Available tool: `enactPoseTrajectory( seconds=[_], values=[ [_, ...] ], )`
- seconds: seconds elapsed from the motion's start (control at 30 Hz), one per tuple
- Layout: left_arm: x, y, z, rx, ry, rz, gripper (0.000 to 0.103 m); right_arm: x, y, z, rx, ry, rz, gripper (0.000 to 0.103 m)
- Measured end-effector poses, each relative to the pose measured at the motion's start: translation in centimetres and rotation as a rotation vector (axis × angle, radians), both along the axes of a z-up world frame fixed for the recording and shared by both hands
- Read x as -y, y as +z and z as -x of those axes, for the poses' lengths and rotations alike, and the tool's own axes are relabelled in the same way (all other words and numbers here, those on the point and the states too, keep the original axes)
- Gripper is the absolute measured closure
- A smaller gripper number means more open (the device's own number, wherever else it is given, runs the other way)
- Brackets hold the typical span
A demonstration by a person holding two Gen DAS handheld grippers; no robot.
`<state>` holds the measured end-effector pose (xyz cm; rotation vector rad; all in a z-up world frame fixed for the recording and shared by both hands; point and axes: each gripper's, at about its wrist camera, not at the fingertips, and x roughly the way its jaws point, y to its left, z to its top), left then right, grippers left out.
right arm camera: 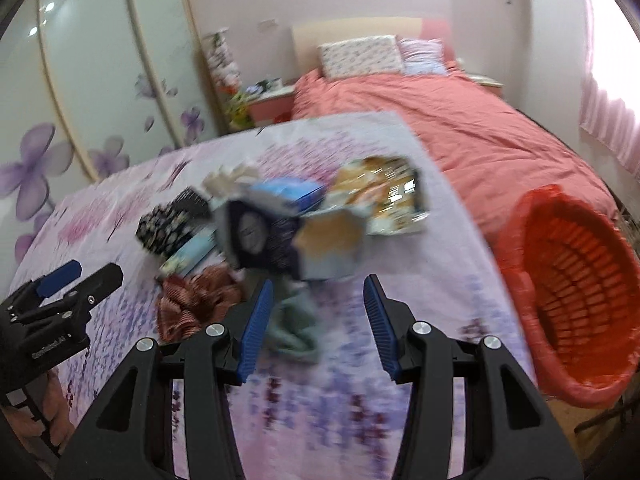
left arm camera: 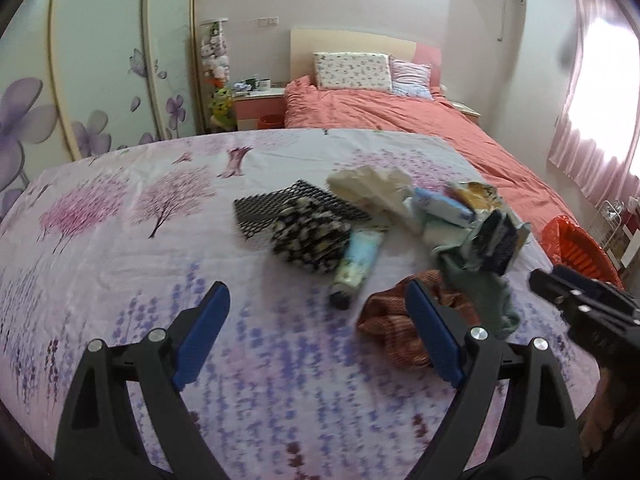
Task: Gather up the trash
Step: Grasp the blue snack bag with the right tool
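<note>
left gripper [left arm camera: 316, 328]: jaws spread, nothing between
right gripper [right arm camera: 318, 320]: jaws half spread, nothing pinched
labels: trash pile [right arm camera: 288, 220] print blurred, unreadable
basket [right arm camera: 576, 280]: orange, beside the bed

Home bedroom, made bed [left arm camera: 400, 116], pillows [left arm camera: 352, 70], floral wardrobe [left arm camera: 100, 60]

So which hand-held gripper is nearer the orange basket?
Right. The right hand-held gripper hovers beside the orange basket, which stands off the bed's edge; the left hand-held gripper is farther away, over the floral sheet.
</note>
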<state>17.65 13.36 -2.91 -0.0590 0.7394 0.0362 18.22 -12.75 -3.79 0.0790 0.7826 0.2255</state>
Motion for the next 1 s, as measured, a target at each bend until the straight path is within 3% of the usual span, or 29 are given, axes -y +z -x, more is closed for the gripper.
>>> enactPoseTrajectory(
  seconds=[0.27, 0.33, 0.47, 0.5, 0.53, 0.57, 0.67, 0.77, 1.0],
  values=[
    [-1.1, -1.3, 0.4, -0.032, 0.014, 0.028, 0.016, -0.7, 0.5, -1.2, 0.037, -0.021, -0.032, 0.054],
    [-1.0, -1.7, 0.3, -0.038, 0.012, 0.030, 0.016, -0.8, 0.4, -1.7, 0.035, -0.020, -0.043, 0.049],
    [-0.9, -2.2, -0.1, -0.053, 0.010, 0.048, 0.016, -2.0, -0.7, -3.4, 0.010, -0.021, -0.021, 0.049],
    [-0.8, -2.2, -0.1, -0.054, 0.008, 0.050, 0.016, -2.2, -1.0, -3.9, 0.002, -0.021, -0.016, 0.052],
    [-0.7, -2.3, -0.1, -0.055, 0.007, 0.052, 0.016, -2.3, -1.2, -4.1, -0.004, -0.020, -0.016, 0.068],
    [-0.6, -2.3, -0.1, -0.056, 0.005, 0.051, 0.016, -2.4, -1.5, -4.3, -0.016, -0.022, -0.016, 0.076],
    [-0.3, -2.4, -0.5, -0.059, -0.003, 0.047, 0.016, -2.3, -1.4, -4.4, -0.009, -0.018, -0.024, 0.090],
    [0.1, -2.5, -0.7, -0.063, -0.009, 0.050, 0.016, -1.9, -1.1, -4.3, 0.000, -0.010, -0.034, 0.097],
    [1.4, -2.8, -0.9, -0.072, -0.045, 0.056, 0.016, -1.0, -0.2, -3.5, 0.047, -0.018, -0.066, 0.100]
  ],
)
